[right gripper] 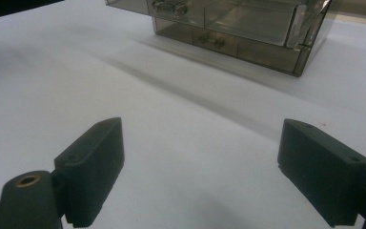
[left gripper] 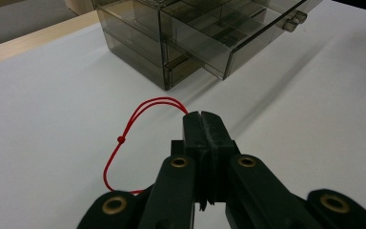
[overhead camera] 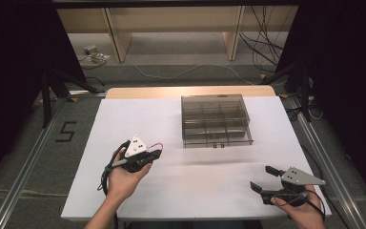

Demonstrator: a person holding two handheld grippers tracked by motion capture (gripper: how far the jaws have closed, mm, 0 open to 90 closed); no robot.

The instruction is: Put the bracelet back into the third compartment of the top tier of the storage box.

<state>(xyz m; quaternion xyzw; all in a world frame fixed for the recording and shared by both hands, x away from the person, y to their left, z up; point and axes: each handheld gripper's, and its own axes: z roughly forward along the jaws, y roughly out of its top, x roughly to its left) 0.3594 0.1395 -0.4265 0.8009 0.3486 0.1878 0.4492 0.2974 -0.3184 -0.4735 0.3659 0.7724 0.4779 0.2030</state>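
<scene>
Pinching the thin red cord [left gripper: 124, 138] at its loop, left gripper [left gripper: 204, 117] pressed together; cord judged light, limp, slippery; right gripper [right gripper: 200, 157] spread, empty.

High view: white rectangular tabletop [overhead camera: 138, 124] brightly lit from above, surroundings at left and right edges near black. Soft band of shadow below the smoky transparent plastic drawer box [overhead camera: 216, 119], mid-frame. Gripper views: slightly soft, low resolution; near black jaws at bottom edges blurred, long diagonal shadows across the white surface.
</scene>
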